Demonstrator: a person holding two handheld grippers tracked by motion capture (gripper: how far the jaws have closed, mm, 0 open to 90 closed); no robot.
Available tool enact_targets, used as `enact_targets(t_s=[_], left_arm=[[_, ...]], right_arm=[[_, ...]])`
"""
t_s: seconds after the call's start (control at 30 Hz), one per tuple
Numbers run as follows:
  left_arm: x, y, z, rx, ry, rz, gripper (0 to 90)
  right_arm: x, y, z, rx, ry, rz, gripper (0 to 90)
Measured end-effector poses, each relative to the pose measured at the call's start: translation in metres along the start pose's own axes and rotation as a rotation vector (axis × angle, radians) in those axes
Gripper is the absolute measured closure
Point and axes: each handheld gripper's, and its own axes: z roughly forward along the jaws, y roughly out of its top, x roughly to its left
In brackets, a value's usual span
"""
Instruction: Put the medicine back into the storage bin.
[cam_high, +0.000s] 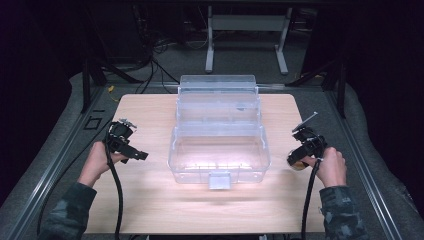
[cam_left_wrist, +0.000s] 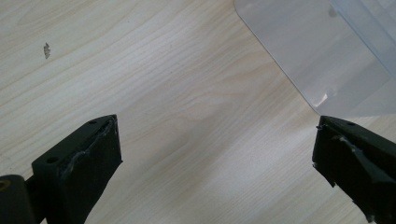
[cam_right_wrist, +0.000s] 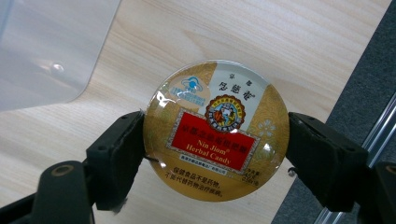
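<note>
A clear plastic box (cam_high: 219, 159) stands in the middle of the wooden table (cam_high: 150, 200), its lid (cam_high: 218, 97) tipped open at the back. A round gold candy tin (cam_right_wrist: 215, 129) with a red label is clamped between the jaws of my right gripper (cam_right_wrist: 215, 140), held above the table's right side next to the box (cam_right_wrist: 51, 51); in the high view the tin (cam_high: 296, 159) sits at the right gripper (cam_high: 305, 147). My left gripper (cam_left_wrist: 215, 149) is open over bare wood, with a corner of the box (cam_left_wrist: 327, 56) ahead. In the high view the left gripper (cam_high: 125, 145) hangs left of the box.
Dark grey carpet (cam_right_wrist: 369, 74) and a metal rail (cam_high: 360, 165) run along the table's right edge. A white metal frame (cam_high: 247, 30) and cables lie on the floor behind the table. A small chip (cam_left_wrist: 46, 50) marks the wood near my left gripper.
</note>
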Motion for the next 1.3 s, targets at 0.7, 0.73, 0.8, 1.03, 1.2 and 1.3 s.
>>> enact_targets(t_s=[0.7,0.73,0.8,1.03,1.2,1.3], left_arm=[[0.001,-0.001,-0.001,0.001,0.009,0.003,1.1],[0.002,-0.001,-0.001,0.0,0.009,0.001,1.2],[0.001,-0.001,0.0,0.004,0.006,0.0,1.2],[0.0,0.0,-0.001,0.006,0.009,0.009,1.3],[0.001,-0.001,-0.001,0.007,0.01,0.008,1.3],[0.002,-0.001,-0.002,0.006,0.011,0.01,1.3]], right_arm=[[0.017,0.022,-0.041,-0.013,-0.001,-0.056,21.3],[0.019,0.023,-0.043,-0.013,-0.008,-0.059,21.3],[0.021,0.026,-0.047,-0.019,-0.003,-0.065,21.4],[0.032,0.035,-0.057,-0.023,-0.025,-0.09,21.3],[0.041,0.042,-0.063,-0.025,-0.021,-0.116,21.4],[0.047,0.045,-0.064,-0.018,-0.013,-0.134,21.3]])
